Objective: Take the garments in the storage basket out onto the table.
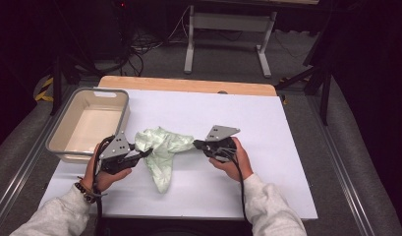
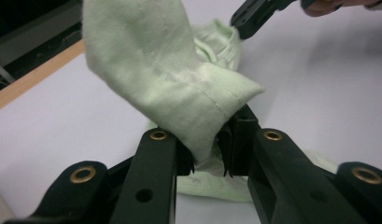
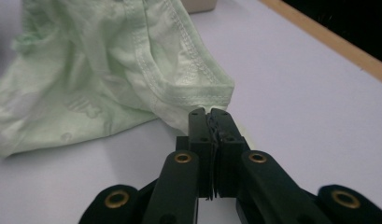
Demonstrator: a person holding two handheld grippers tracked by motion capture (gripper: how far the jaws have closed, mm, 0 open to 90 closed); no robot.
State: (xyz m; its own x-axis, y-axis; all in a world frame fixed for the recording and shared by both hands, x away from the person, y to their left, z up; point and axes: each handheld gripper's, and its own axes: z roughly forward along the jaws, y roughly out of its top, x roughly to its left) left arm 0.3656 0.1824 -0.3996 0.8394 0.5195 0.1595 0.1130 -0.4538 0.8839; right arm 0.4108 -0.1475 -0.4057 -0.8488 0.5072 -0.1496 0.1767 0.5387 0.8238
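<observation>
A pale green garment (image 1: pixel 161 147) lies crumpled at the middle of the white table (image 1: pixel 247 113), stretched between both grippers, with one part trailing toward the front edge. My left gripper (image 1: pixel 148 152) is shut on a thick fold of it at its left side; in the left gripper view the garment (image 2: pixel 170 84) rises from between the jaws of the gripper (image 2: pixel 212 144). My right gripper (image 1: pixel 195 144) pinches the right side. The right gripper view has the gripper (image 3: pixel 208 112) with its jaws pressed together on the stitched hem of the garment (image 3: pixel 109 79). The right gripper (image 2: pixel 254 16) also appears far off.
A grey plastic tub (image 1: pixel 66 118) with nothing in it stands at the table's left side, behind my left hand. A wooden strip (image 1: pixel 188 84) runs along the far edge. Bare white surface spreads to the right of and behind the garment.
</observation>
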